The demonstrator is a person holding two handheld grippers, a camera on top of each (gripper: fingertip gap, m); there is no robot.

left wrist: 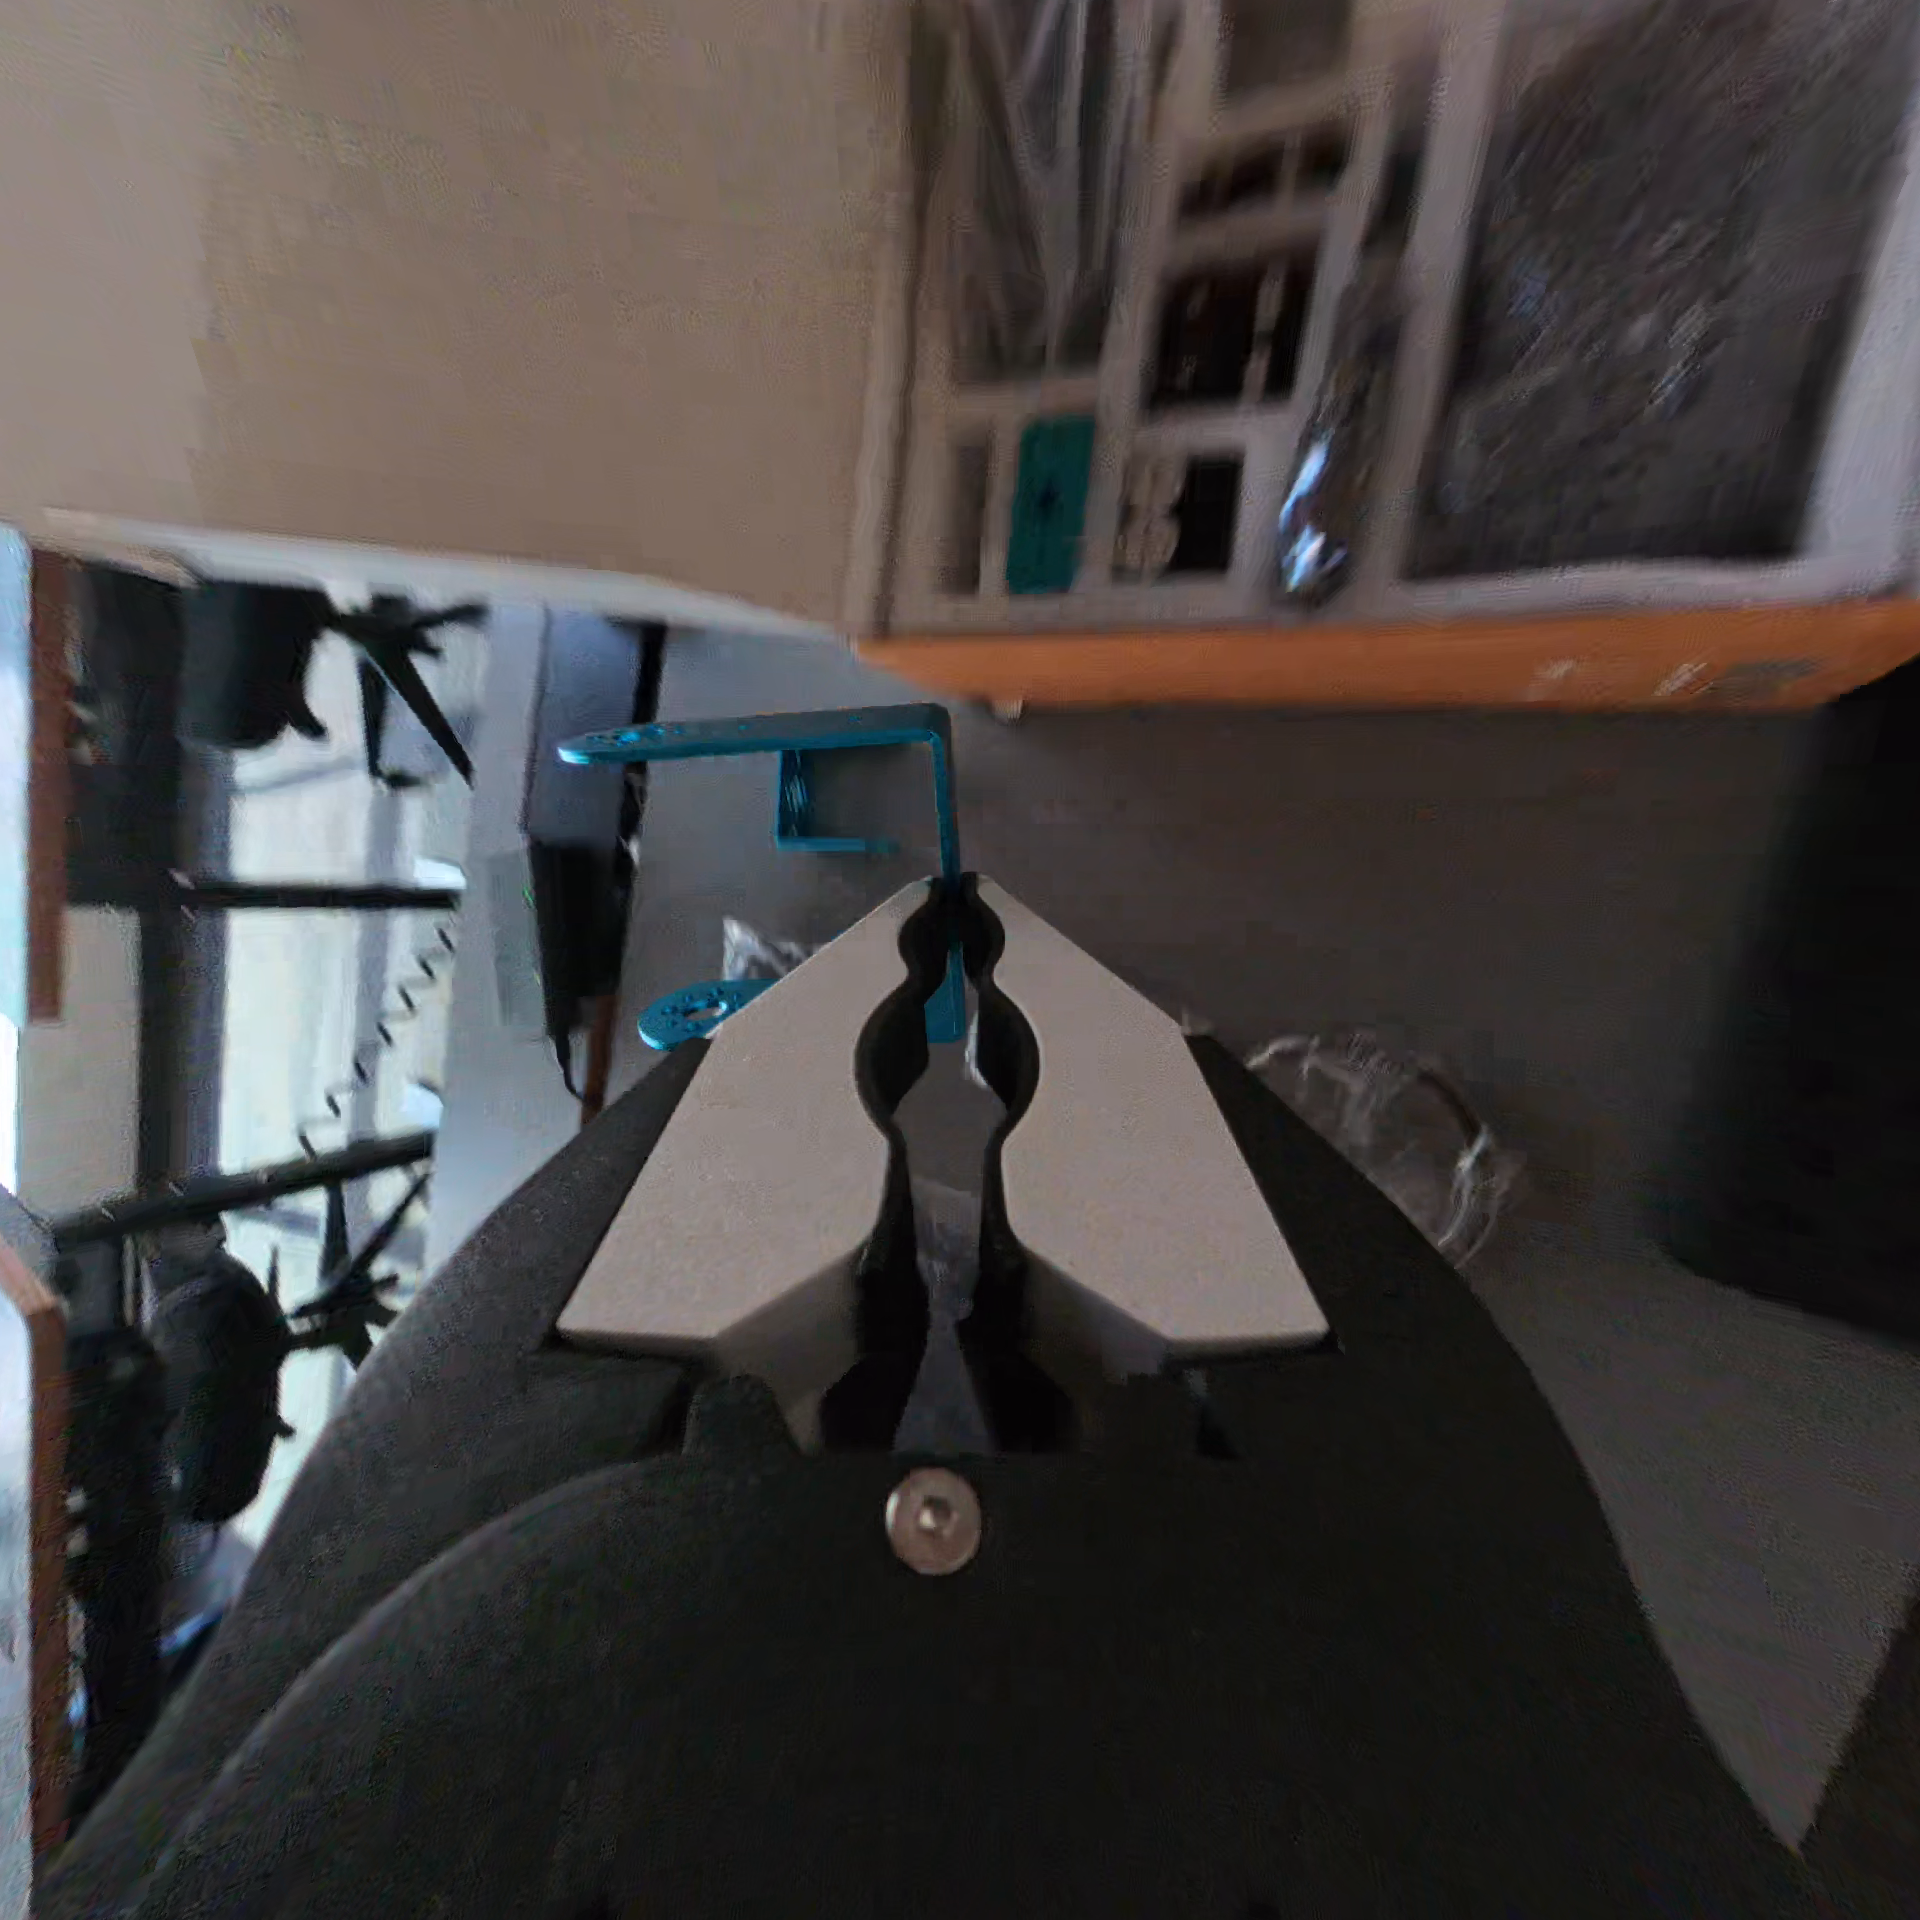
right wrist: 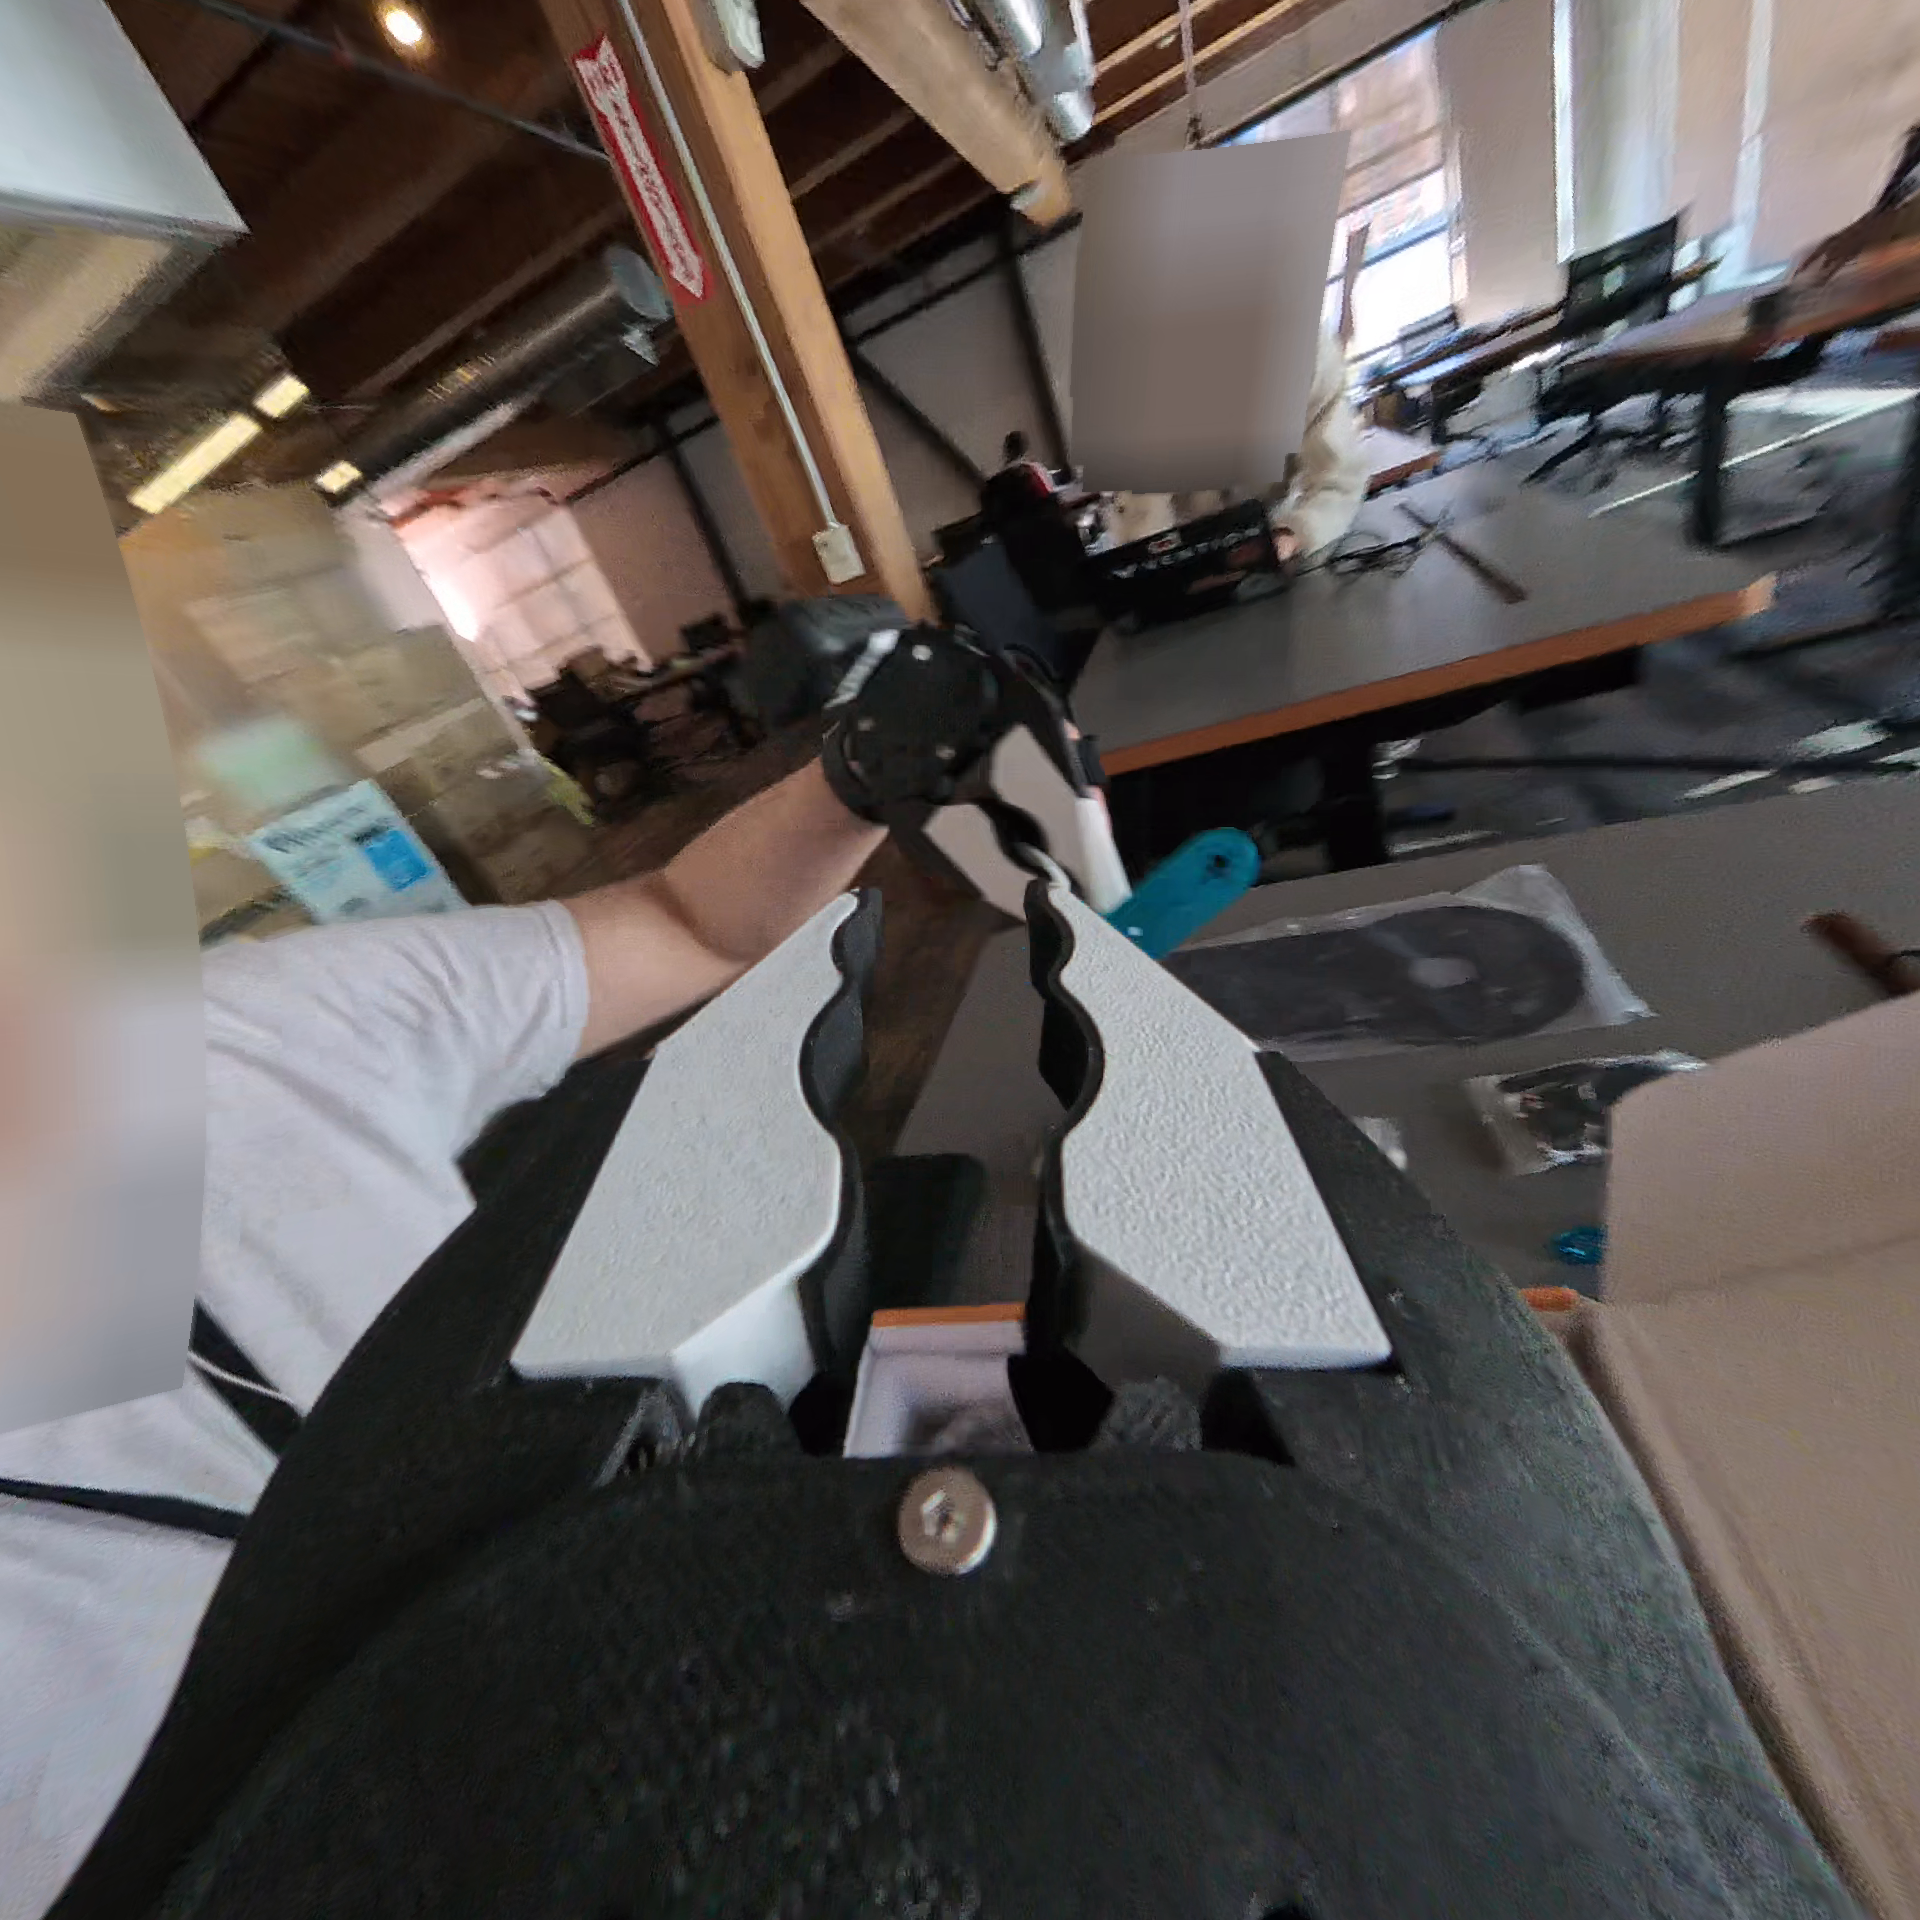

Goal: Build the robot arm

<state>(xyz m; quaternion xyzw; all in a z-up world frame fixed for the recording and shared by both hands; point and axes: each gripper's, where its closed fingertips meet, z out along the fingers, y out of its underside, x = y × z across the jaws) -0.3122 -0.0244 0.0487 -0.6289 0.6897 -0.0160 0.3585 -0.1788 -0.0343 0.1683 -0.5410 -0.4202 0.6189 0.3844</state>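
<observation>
Background stuff: grey foam organizer tray (left wrist: 1143, 416) on the orange-edged table (left wrist: 1351, 665), cardboard box (right wrist: 1766, 1195), bagged black disc (right wrist: 1403, 977), wooden post (right wrist: 769, 312).

The right gripper (right wrist: 951, 909) is hovering in the air with its jaws standing apart and nothing between them. Just beyond its tips, the left gripper (right wrist: 1049, 868) is showing farther off, held at the end of a person's bare arm (right wrist: 717, 904), and a blue metal bracket (right wrist: 1184, 883) is sticking out beside it. Below, a black disc in a clear bag (right wrist: 1423, 971) is lying on the grey surface (right wrist: 1714, 862), near a cardboard box (right wrist: 1766, 1195).
</observation>
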